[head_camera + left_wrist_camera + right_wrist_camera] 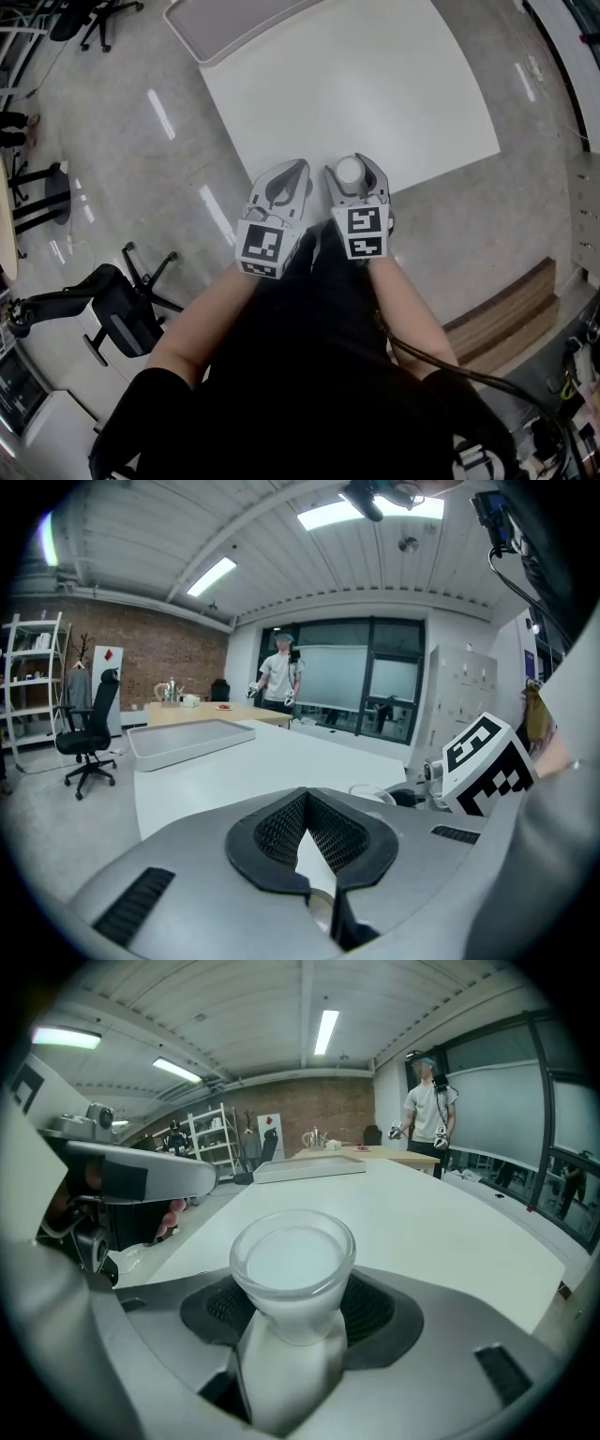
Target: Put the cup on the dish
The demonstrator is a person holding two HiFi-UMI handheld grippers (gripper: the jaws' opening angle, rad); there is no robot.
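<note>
Right gripper view | right claw [300,1302] clamped on white cup [292,1265] | left claw [305,794] closed, empty

The cup [292,1274] is a small frosted white glass, standing upright. The right gripper [292,1354] clamps it, low at centre frame.

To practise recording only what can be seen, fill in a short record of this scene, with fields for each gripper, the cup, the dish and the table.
Left gripper: jaws together, nothing between them
Right gripper: jaws shut on the cup
Cup: pale, upright, open end up
Dish: not seen in any view
Table: white, with a grey tray at its far end
</note>
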